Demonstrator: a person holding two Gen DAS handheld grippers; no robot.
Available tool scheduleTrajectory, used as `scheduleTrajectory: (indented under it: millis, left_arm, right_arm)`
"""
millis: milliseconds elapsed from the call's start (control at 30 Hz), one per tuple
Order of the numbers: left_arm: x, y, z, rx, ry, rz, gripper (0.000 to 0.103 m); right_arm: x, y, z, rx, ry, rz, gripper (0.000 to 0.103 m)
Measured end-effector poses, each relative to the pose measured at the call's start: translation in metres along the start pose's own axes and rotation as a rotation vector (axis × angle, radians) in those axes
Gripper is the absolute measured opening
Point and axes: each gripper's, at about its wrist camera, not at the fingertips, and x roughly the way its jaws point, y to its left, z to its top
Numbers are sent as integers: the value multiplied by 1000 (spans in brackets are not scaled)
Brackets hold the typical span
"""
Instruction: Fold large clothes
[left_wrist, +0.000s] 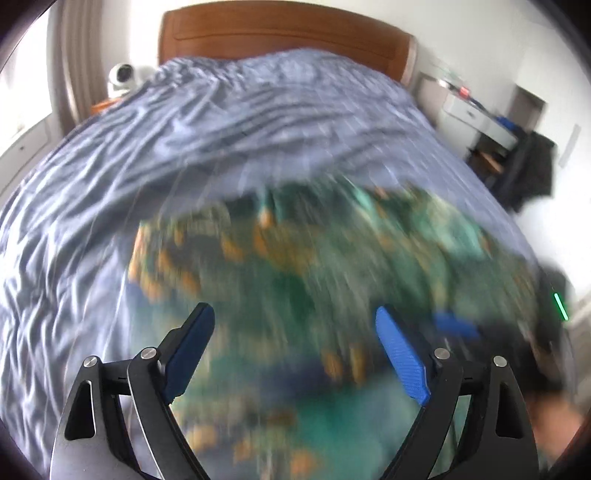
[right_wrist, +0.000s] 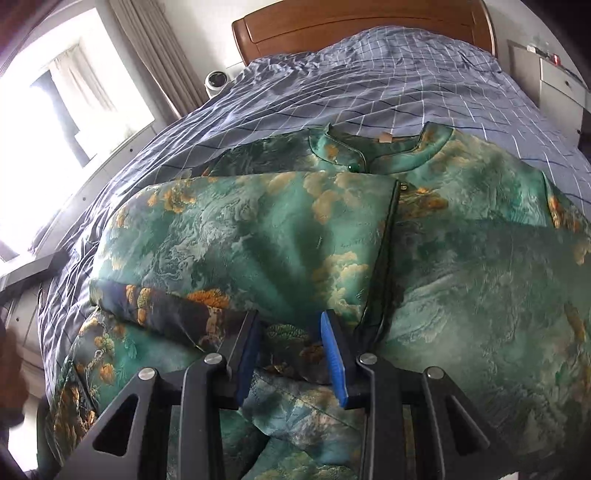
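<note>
left wrist view is smeared w/ motion blur: the green garment (left_wrist: 295, 266) shows only as streaks, its print and folds unreadable. a dark shape w/ a green light (left_wrist: 559, 306) at 3 o'clock is too blurred to name. right wrist view: garment's hem runs off the frame at 6 o'clock, a blurred hand (right_wrist: 9, 373) is cut off at 9 o'clock, and the bed (right_wrist: 332, 92) lies partly hidden under the garment.
</note>
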Motion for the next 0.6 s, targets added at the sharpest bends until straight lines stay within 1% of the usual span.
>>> scheduleTrajectory:
  millis: [33, 100, 167, 200, 233, 267, 300, 333, 367, 500, 533, 600]
  left_arm:
    - [13, 0, 7, -9, -1, 21, 90]
    - [44, 2, 14, -13, 37, 54, 90]
    - [78, 12, 8, -49, 134, 78, 90]
    - [97, 20, -4, -76, 192, 72, 90]
    - [102, 22, -12, -68, 193, 70, 89]
    - [100, 19, -18, -39, 170, 76, 90]
    - [94, 13, -26, 11, 140, 95, 90]
    - [87, 8, -33, 47, 137, 110, 90]
    - [80, 5, -38, 58, 139, 113, 90]
    - [56, 3, -48, 30, 160, 51, 90]
    - [55, 1, -44, 24, 167, 34, 90]
    - [63, 2, -26, 12, 178, 12, 90]
  right_arm:
    - [-1, 4, -2, 1, -2, -1, 32]
    - [-1, 2, -3, 18, -9, 6, 32]
    - [0, -1, -4, 37, -14, 18, 32]
    - [1, -3, -5, 44, -15, 25, 32]
    - [1, -4, -6, 46, -16, 28, 32]
    - [1, -4, -6, 48, -15, 32, 32]
    - [2, -5, -5, 50, -13, 35, 32]
    - [2, -4, -5, 48, -11, 33, 32]
    - [2, -5, -6, 45, -10, 30, 32]
    - [4, -1, -6, 26, -5, 12, 32]
    - [4, 0, -5, 20, -3, 8, 32]
    - [5, 0, -4, 15, 2, 3, 32]
